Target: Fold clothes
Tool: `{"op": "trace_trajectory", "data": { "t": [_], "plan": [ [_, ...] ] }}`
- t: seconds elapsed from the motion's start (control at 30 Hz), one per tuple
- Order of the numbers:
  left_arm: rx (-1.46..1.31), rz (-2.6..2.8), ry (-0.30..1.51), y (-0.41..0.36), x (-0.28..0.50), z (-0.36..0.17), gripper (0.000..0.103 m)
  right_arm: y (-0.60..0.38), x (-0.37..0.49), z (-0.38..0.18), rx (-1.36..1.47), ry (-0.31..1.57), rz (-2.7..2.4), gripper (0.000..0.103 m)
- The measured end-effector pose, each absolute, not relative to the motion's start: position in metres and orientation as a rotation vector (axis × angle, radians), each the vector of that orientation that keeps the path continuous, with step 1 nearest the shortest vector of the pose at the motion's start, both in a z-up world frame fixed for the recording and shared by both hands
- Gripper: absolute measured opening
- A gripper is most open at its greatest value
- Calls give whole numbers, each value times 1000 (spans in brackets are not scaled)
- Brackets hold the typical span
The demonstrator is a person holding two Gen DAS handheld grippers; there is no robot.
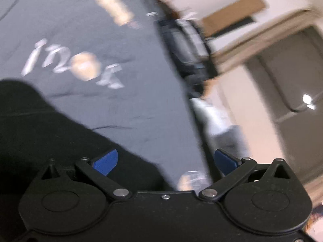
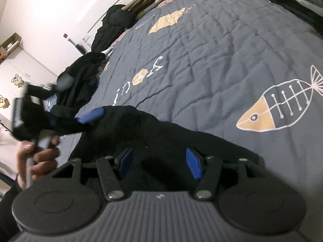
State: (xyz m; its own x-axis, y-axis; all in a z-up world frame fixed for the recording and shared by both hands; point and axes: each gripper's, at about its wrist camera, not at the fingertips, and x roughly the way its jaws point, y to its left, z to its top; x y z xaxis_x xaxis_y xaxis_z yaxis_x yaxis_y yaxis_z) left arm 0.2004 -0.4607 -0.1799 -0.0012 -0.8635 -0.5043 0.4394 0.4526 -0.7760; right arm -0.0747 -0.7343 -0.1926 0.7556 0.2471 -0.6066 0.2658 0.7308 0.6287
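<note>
Lying rumpled on the grey quilted fish-print bedspread (image 2: 222,46), the black fabric garment (image 2: 161,139) spreads under both tongs – left gripper (image 1: 164,162) and right gripper (image 2: 159,165) both apart, gripping nothing – likely positioning to fold an edge.

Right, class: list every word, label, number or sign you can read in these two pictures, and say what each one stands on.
"ino" then one more letter I cannot make out: white lettering on the grey quilt, its "o" a tan disc; blurred in the left wrist view.
Small mark on the right gripper's ribbed body: too small to read.
Cartoon stickers on the white cupboard: pictures only, no words.
No numbers anywhere.
</note>
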Motion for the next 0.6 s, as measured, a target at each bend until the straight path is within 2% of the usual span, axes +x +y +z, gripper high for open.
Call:
{"op": "trace_trajectory", "data": {
  "t": [0.1,0.2,0.4,0.6],
  "plan": [
    [-450,-1046,1206,-460,206,-200,102,-739,-79,-195,781,730,-19,58],
    [-408,-1079,1147,-458,193,-174,103,-742,-82,-193,794,722,-20,58],
    [-429,-1251,1073,-402,136,-120,103,-742,-85,-186,796,699,-19,59],
    [-539,-1287,1117,-340,79,-133,103,-735,-90,-179,783,687,-13,59]
  ]
}}
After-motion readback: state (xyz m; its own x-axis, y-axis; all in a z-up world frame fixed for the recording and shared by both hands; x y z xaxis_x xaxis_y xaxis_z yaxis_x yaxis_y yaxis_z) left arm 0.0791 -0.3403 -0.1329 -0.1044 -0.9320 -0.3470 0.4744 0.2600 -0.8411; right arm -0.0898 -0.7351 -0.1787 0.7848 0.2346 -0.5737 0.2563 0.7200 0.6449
